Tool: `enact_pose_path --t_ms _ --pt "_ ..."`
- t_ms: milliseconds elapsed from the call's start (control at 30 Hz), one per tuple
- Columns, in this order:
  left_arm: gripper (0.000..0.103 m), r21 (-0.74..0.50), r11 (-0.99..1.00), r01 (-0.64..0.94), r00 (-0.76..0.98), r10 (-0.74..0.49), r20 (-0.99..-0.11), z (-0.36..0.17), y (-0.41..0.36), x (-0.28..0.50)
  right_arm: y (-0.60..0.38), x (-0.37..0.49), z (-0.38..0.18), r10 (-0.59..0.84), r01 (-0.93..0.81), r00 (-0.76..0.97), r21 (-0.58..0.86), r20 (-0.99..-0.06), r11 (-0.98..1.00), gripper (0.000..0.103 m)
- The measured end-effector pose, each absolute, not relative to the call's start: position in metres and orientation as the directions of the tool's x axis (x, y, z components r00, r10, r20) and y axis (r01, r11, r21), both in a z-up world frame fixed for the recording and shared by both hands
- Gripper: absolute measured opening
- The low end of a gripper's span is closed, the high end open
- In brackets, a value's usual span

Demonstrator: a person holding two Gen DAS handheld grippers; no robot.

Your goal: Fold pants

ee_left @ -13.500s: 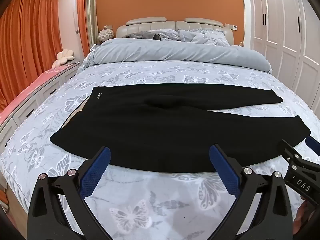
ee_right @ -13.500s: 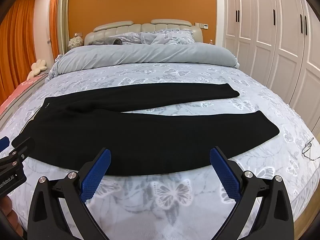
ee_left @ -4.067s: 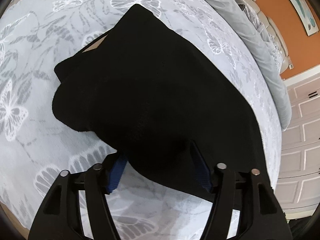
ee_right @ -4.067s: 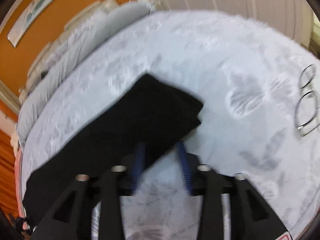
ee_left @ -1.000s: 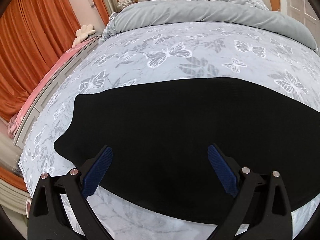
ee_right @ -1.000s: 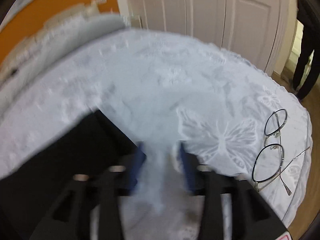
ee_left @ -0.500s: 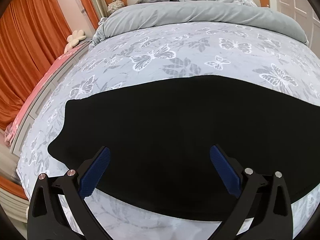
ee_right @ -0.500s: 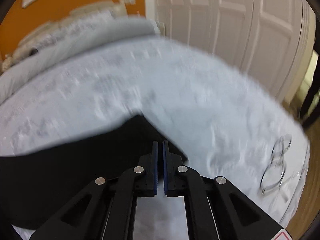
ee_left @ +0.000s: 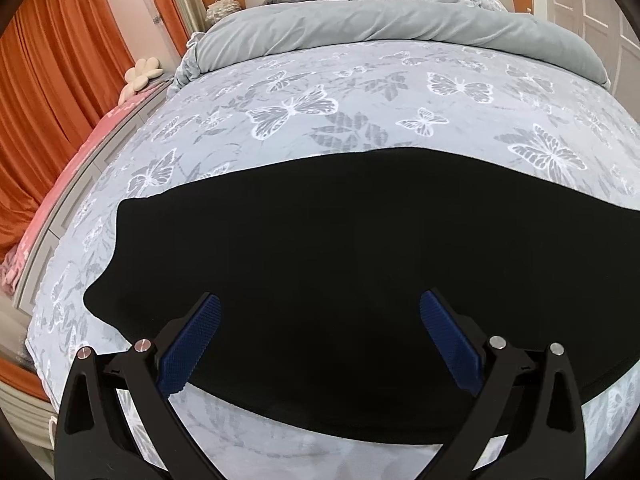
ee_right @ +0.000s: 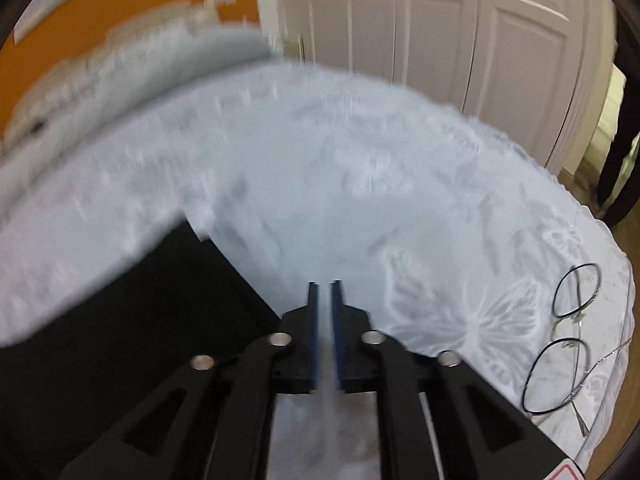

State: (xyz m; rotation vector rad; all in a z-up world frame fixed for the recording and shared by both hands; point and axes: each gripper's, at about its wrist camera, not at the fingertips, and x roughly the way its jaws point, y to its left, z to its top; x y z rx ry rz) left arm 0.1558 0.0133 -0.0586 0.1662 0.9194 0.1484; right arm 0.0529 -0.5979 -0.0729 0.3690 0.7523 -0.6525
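Pants [ee_left: 340, 248] lie flat near the front edge of the bed [ee_left: 360, 92], a single black band running left to right across it; legs look stacked one on the other. Long axis runs parallel to that front edge.

Our left gripper [ee_left: 316, 340] hangs over the near hem side of the band toward its left end, jaws wide, blue pads [ee_left: 192, 340] spread with nothing between them.

Our right gripper [ee_right: 324, 320] sits off the right end of the pants [ee_right: 120, 312], over bare bedspread [ee_right: 320, 184]; the cloth's end edge lies to its left, just beside the left finger. Jaws narrow, a thin slit between the pads; the view is smeared, but no cloth seems to be in them.

Glasses [ee_right: 568, 336] rest near the bed's right front corner, well apart from the cloth.

We judge the next fold goes end over end along the long axis. The right gripper is nearer the leg-end and must open and shift left to take it.
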Motion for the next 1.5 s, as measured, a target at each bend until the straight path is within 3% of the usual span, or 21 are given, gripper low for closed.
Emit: enact_pose_path --t_ms 67,133,200,300,367,533,600,633,667,700,733,767,933,1100,1500 --pt "0.098 0.208 0.976 -0.058 0.6 0.201 -0.775 -0.059 0.012 0.156 -0.591 0.054 -0.064 -0.388 0.635 0.584 0.103 -0.713 0.766 0.04" --pt "0.098 0.217 0.975 -0.055 0.601 0.206 -0.773 -0.061 0.009 0.155 -0.582 0.061 -0.067 -0.381 0.61 0.585 0.08 -0.716 0.788 0.047" --pt "0.098 0.234 0.971 -0.055 0.601 0.22 -0.769 -0.063 0.007 0.155 -0.578 0.07 -0.087 -0.392 0.611 0.533 0.021 -0.75 0.791 0.048" --pt "0.098 0.236 0.97 -0.066 0.6 0.227 -0.767 -0.061 0.014 0.156 -0.575 0.067 -0.097 -0.374 0.623 0.522 0.043 -0.767 0.781 0.051" --pt "0.098 0.213 0.973 -0.084 0.601 0.22 -0.769 -0.057 0.024 0.158 -0.574 0.063 -0.091 -0.362 0.629 0.522 0.062 -0.772 0.775 0.079" --pt "0.098 0.169 0.975 -0.143 0.595 0.221 -0.772 -0.048 0.051 0.16 -0.573 0.057 -0.109 -0.258 0.637 0.517 0.165 -0.817 0.753 0.083" --pt "0.098 0.158 0.974 -0.164 0.591 0.226 -0.774 -0.045 0.063 0.159 -0.571 0.058 -0.113 -0.289 0.651 0.526 0.16 -0.8 0.742 0.084" --pt "0.098 0.155 0.972 -0.174 0.59 0.229 -0.774 -0.044 0.068 0.158 -0.57 0.06 -0.114 -0.296 0.656 0.52 0.153 -0.801 0.739 0.081" --pt "0.098 0.153 0.971 -0.185 0.59 0.234 -0.773 -0.043 0.072 0.157 -0.569 0.064 -0.112 -0.29 0.651 0.531 0.164 -0.796 0.741 0.058" --pt "0.098 0.15 0.969 -0.198 0.591 0.24 -0.771 -0.041 0.079 0.155 -0.568 0.067 -0.11 -0.275 0.643 0.546 0.186 -0.791 0.743 0.045" --pt "0.098 0.148 0.967 -0.206 0.591 0.244 -0.769 -0.039 0.084 0.154 -0.568 0.069 -0.109 -0.255 0.635 0.563 0.214 -0.786 0.742 0.017" --pt "0.098 0.146 0.964 -0.221 0.59 0.251 -0.767 -0.037 0.092 0.153 -0.564 0.071 -0.104 -0.217 0.624 0.587 0.265 -0.78 0.735 0.017" --pt "0.098 0.119 0.951 -0.287 0.584 0.272 -0.765 -0.031 0.129 0.148 -0.518 0.08 -0.061 -0.231 0.547 0.67 0.259 -0.705 0.796 0.017" --pt "0.098 0.097 0.931 -0.351 0.57 0.295 -0.767 -0.026 0.166 0.143 -0.422 0.097 -0.014 -0.111 0.341 0.772 0.261 -0.625 0.903 0.017" --pt "0.098 0.078 0.895 -0.44 0.554 0.338 -0.761 -0.021 0.242 0.121 -0.215 0.15 -0.01 0.117 -0.019 0.758 0.157 -0.642 0.987 0.017"
